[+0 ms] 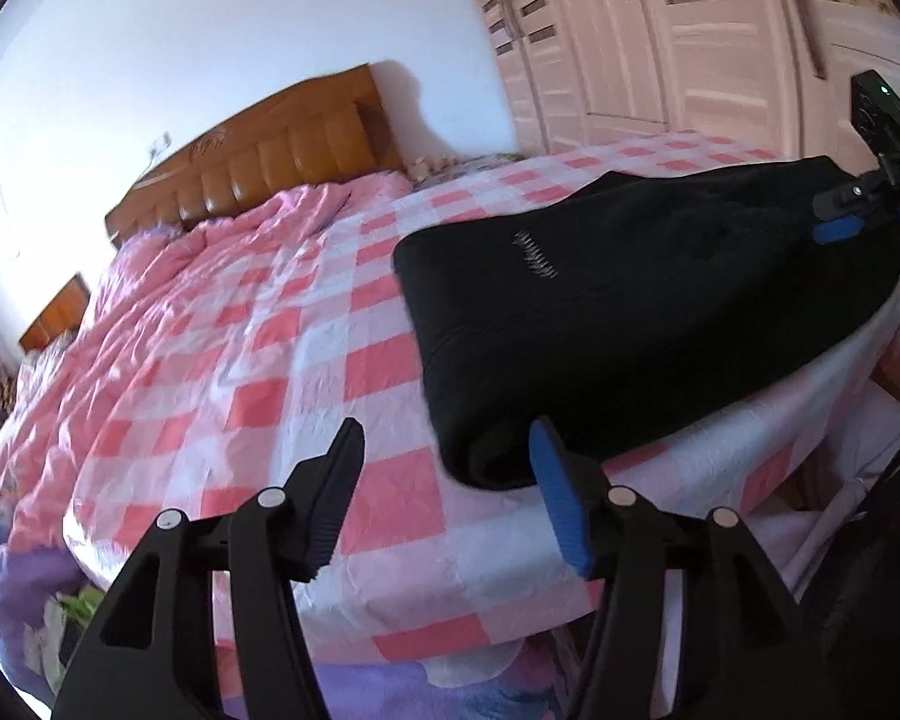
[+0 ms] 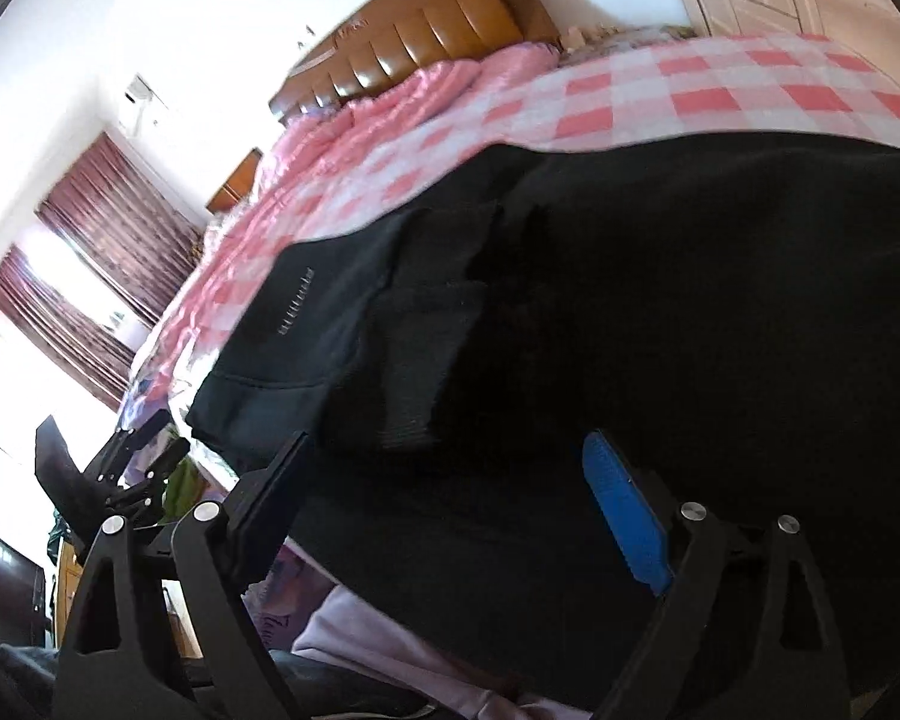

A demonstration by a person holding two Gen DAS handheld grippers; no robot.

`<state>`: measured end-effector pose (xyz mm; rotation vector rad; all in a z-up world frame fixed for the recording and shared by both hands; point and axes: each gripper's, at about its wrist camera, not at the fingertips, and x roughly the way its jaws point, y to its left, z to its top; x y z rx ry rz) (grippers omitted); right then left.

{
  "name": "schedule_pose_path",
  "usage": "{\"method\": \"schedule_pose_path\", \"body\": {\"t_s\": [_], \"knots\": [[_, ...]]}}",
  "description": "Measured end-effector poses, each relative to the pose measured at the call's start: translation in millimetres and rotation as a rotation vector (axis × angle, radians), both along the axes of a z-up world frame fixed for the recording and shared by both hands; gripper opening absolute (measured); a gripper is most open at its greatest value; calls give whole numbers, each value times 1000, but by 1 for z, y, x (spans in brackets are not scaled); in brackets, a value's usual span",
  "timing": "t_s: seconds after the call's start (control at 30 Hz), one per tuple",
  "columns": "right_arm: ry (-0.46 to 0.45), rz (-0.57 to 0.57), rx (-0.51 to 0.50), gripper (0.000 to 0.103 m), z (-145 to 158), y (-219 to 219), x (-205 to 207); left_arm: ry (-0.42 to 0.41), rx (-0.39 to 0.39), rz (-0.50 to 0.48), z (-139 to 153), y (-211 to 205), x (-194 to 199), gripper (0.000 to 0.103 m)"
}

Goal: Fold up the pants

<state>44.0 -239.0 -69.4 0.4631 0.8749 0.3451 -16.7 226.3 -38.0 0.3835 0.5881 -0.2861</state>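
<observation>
Black pants (image 1: 642, 300) lie folded into a thick bundle on the pink and white checked bed cover (image 1: 258, 372), near the bed's front edge. My left gripper (image 1: 444, 450) is open and empty, just in front of the bundle's near corner. My right gripper (image 2: 444, 462) is open, with the pants (image 2: 660, 312) filling the view between and beyond its fingers; it also shows in the left wrist view (image 1: 840, 210) at the bundle's far right end. The left gripper shows small in the right wrist view (image 2: 150, 450).
A wooden headboard (image 1: 270, 150) stands at the far end of the bed. A crumpled pink quilt (image 1: 228, 234) lies below it. Pink wardrobe doors (image 1: 690, 30) stand at the back right. Dark red curtains (image 2: 102, 258) hang at a bright window.
</observation>
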Motion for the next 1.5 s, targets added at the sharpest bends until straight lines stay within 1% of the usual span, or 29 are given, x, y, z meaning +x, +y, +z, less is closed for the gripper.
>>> {"method": "schedule_pose_path", "body": {"t_s": [0.07,0.1,0.13,0.2,0.23,0.27,0.3,0.37,0.4,0.47,0.6,0.7,0.77,0.87,0.9,0.93,1.0,1.07,1.1,1.17,1.2,1.23,1.3,1.37,1.43,1.5], "knots": [[26,38,-4,89,-2,11,14,23,8,-1,-7,0,3,60],[39,57,-4,89,-3,14,19,37,12,-7,-13,-2,6,62],[44,73,-11,87,-3,19,25,44,17,-9,-17,-5,6,62],[54,94,-2,57,-2,26,36,59,21,-19,-24,-8,6,62],[61,87,10,50,-3,26,41,65,23,-25,-26,-10,5,62],[59,78,16,35,-3,26,41,69,26,-29,-29,-11,5,63],[45,64,22,24,-2,23,40,70,33,-29,-31,-12,3,65],[7,52,53,16,3,16,33,72,37,-23,-34,-10,2,67],[-6,46,62,16,6,14,29,74,33,-18,-35,-8,2,67],[-37,37,42,16,15,18,23,75,15,-9,-34,-5,2,67],[-90,53,-2,16,34,29,22,69,-51,-8,-27,-5,5,68],[-119,61,-20,16,45,31,22,55,-54,-3,-24,-12,9,68],[-135,62,-33,16,49,31,21,54,-62,18,-24,-12,15,68],[-170,61,-45,15,59,30,18,25,-46,71,-22,-8,28,69],[-185,60,-46,15,63,28,16,21,-58,88,-21,-5,31,69],[-197,59,-51,15,65,25,12,23,-102,107,-17,0,36,69],[-194,56,-61,15,61,22,10,6,-136,168,-12,8,42,69],[-152,36,-75,15,40,17,9,20,-163,178,-12,12,45,69],[-117,31,-67,14,25,15,9,30,-162,181,-15,11,45,69],[-68,15,-56,14,2,12,8,35,-124,189,-21,7,45,69],[-62,9,-43,14,-3,11,6,34,-102,192,-24,4,44,69],[-69,6,-32,14,-2,9,4,34,-102,191,-24,4,43,69],[-91,13,-45,14,5,12,2,39,-108,190,-22,5,43,69],[-105,23,-55,14,11,16,1,38,-92,190,-22,4,43,70],[-104,24,-53,14,10,18,0,39,-83,202,-22,4,43,72],[-90,19,-45,14,3,17,0,48,-108,216,-23,8,44,74]]}}
